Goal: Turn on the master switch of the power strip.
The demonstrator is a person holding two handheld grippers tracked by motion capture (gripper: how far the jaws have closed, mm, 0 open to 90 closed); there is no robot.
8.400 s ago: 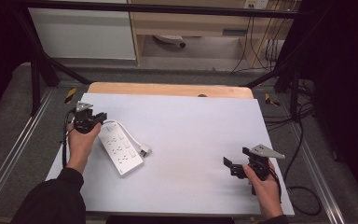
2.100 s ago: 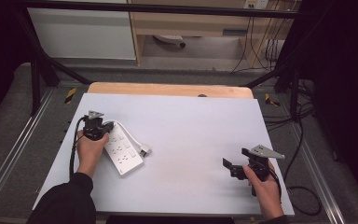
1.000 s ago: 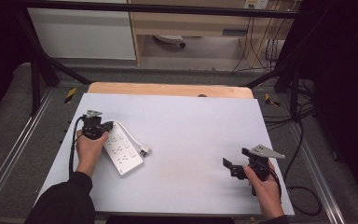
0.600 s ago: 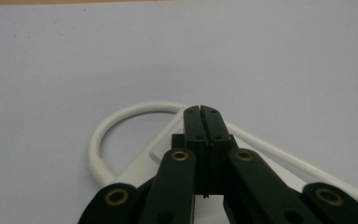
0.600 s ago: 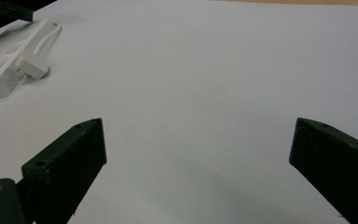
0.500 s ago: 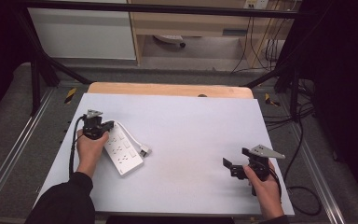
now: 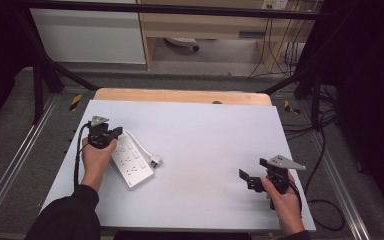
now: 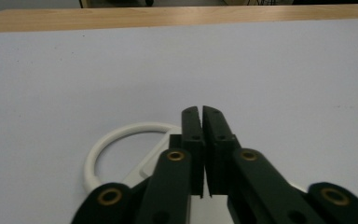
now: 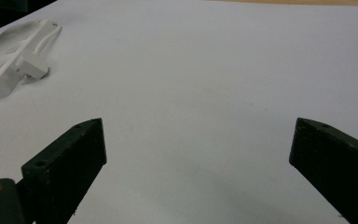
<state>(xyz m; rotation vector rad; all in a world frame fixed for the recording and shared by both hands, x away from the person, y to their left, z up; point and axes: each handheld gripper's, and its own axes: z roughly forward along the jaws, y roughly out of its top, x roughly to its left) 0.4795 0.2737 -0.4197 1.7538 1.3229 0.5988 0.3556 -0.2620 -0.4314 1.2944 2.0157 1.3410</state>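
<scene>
Left tongs (image 7: pixel 111 134) touch power strip (image 7: pixel 132 161); right tongs (image 7: pixel 244 178) well apart.

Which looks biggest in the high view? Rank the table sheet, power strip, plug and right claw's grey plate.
1. Pale blue-white rectangular table sheet.
2. White plastic power strip.
3. Grey three-cornered plate on the right claw.
4. Small white plug.

The plate sits higher, nearer the camera, so its lead over the plug is unsure.

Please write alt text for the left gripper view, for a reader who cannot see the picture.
The two black jaws of the left hand-held gripper are pressed together over a white table. A loop of white cable from the power strip curves beneath them, and a wooden edge runs along the top.
</scene>
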